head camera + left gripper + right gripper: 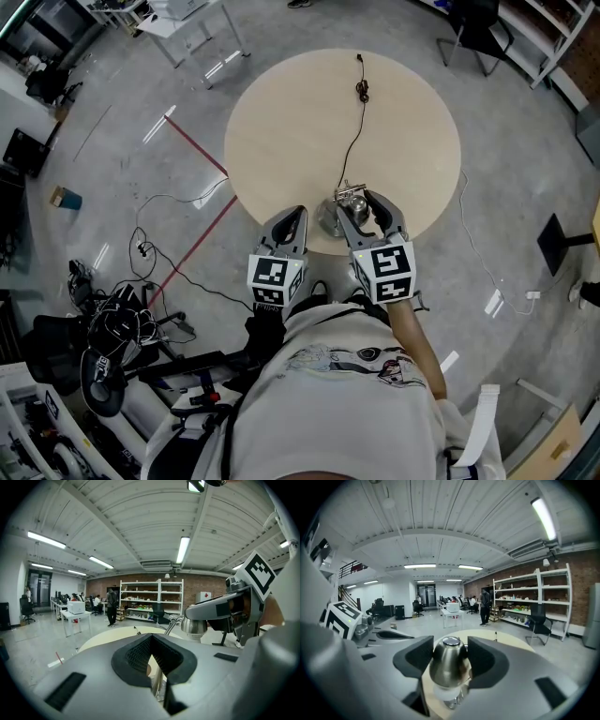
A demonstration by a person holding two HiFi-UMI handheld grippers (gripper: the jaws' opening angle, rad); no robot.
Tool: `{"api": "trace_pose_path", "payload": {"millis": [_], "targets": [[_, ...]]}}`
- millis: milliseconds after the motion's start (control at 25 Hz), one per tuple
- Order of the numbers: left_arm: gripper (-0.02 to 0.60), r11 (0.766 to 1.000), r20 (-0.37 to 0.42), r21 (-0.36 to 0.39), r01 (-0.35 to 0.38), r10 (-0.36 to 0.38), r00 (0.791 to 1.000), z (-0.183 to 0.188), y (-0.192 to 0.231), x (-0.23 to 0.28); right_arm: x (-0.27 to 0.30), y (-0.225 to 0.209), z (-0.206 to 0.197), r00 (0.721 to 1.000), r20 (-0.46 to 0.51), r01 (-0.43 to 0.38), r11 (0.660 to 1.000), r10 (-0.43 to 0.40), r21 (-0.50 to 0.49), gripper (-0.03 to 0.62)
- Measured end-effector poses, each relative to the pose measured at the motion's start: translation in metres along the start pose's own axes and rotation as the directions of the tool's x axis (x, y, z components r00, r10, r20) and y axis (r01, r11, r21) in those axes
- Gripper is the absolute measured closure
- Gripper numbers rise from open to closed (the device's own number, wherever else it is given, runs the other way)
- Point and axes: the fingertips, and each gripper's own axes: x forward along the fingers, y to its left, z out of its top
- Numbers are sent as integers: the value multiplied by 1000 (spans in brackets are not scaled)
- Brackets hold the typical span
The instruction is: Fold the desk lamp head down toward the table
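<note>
The desk lamp stands at the near edge of the round table (300,112). Its steel bell-shaped head (356,200) (447,660) sits between the jaws of my right gripper (359,202) (450,654), and the pads lie against both of its sides. The jaws stand wide. The lamp's base (328,222) is just left of that. My left gripper (294,215) (151,637) is beside the base with its tips together. The lamp's thin metal stem (157,686) shows through the gap under those tips; whether it is pinched I cannot tell. The lamp head (194,625) appears at right in the left gripper view.
The lamp's black cable (354,131) runs across the table to the far edge. A chair (473,28) and white tables (187,23) stand beyond. Cables and equipment (112,319) lie on the floor at left, and a black stand base (562,239) at right.
</note>
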Motion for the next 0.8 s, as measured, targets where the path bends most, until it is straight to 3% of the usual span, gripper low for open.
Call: {"api": "trace_pose_path", "payload": {"millis": [800], "targets": [[580,1000,-30,-2,28,-28,999,-16,-12,2,-18,9,-31,999,-30,-9,1000,10,9,359]]}}
